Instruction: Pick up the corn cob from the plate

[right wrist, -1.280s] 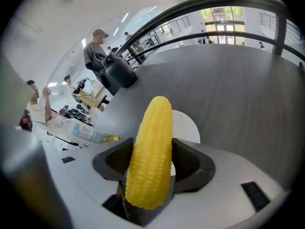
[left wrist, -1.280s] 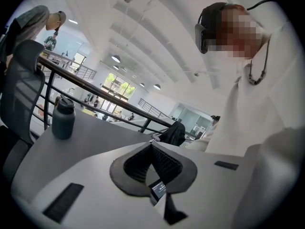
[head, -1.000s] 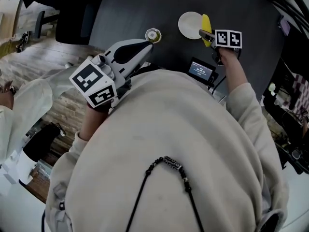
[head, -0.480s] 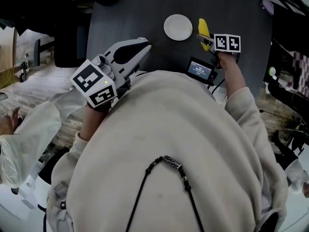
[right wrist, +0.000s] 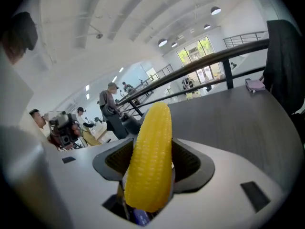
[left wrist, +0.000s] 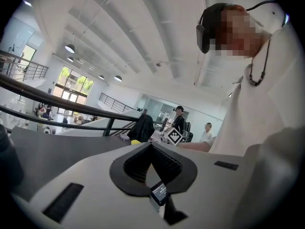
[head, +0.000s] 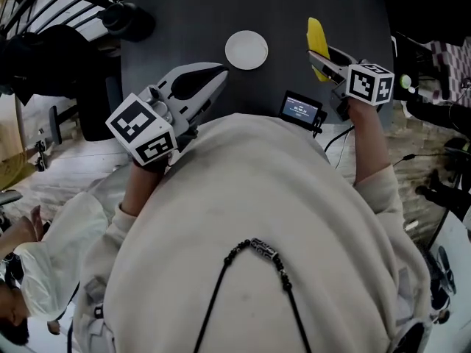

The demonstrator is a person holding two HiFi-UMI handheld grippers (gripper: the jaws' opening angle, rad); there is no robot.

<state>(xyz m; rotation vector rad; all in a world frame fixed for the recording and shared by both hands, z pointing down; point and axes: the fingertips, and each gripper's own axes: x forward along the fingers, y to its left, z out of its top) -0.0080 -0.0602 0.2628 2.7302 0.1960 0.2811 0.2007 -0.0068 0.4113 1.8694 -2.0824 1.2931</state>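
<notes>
A yellow corn cob [head: 317, 41] hangs in the air, with my right gripper [head: 326, 56] shut on it to the right of the white plate [head: 246, 50]. The plate lies bare on the dark table [head: 176, 20]. In the right gripper view the corn cob [right wrist: 150, 161] stands on end between the jaws of the right gripper [right wrist: 151, 144], its tip past them. My left gripper [head: 218, 70] hovers over the table's near edge, left of the plate, shut and holding nothing. In the left gripper view the left gripper [left wrist: 151, 145] has its tips together.
A small black device with a lit screen [head: 299, 109] sits at the table's near edge between the two grippers, a cable trailing from it. A black chair [head: 126, 19] stands at the table's left. People stand in the hall beyond.
My right gripper has lifted the corn cob off the plate's right edge and carried it up and to the right. The plate now lies bare. The left gripper shifted slightly.
</notes>
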